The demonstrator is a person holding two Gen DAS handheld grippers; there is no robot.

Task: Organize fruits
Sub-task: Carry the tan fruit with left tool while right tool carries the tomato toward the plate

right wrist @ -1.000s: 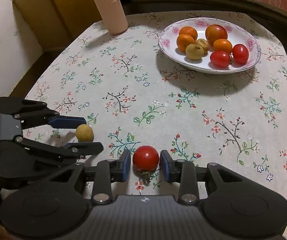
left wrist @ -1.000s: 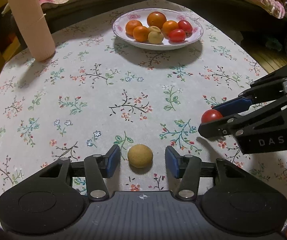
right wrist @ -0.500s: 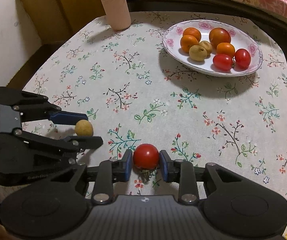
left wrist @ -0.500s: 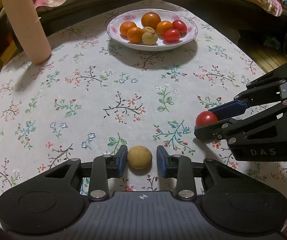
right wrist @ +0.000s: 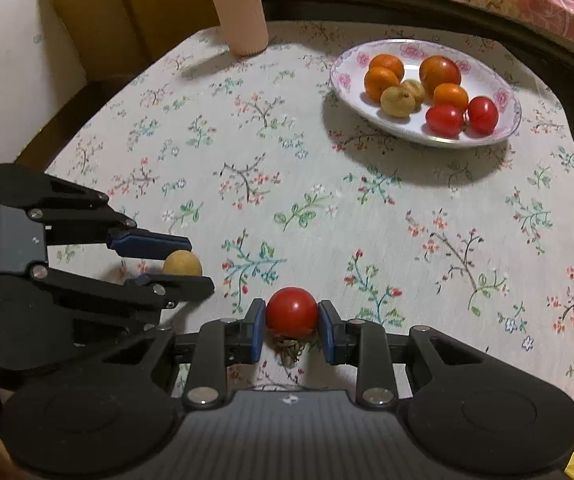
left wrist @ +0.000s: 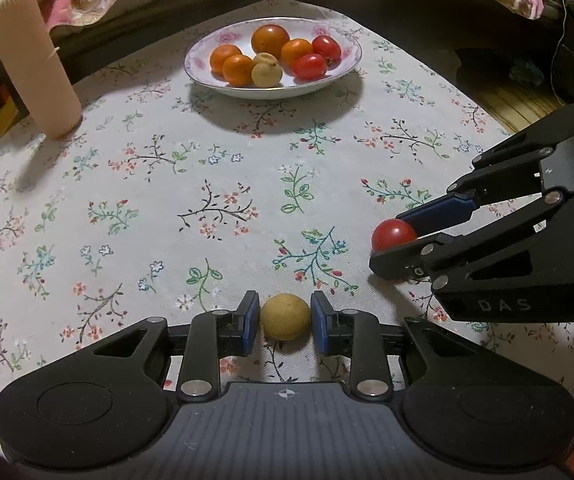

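Two fruits gripped at the worktop's near edge – left tool (left wrist: 285,322) clenched on the small yellow fruit (left wrist: 285,322), right tool (right wrist: 291,312) clenched on the red tomato (right wrist: 291,312), pads pressed to both sides. Both low over the flowered cloth (left wrist: 223,184), probably ready for lifting. Seven more gathered already on the plate (left wrist: 207,76) near the far edge – likely the destination, well apart from both.
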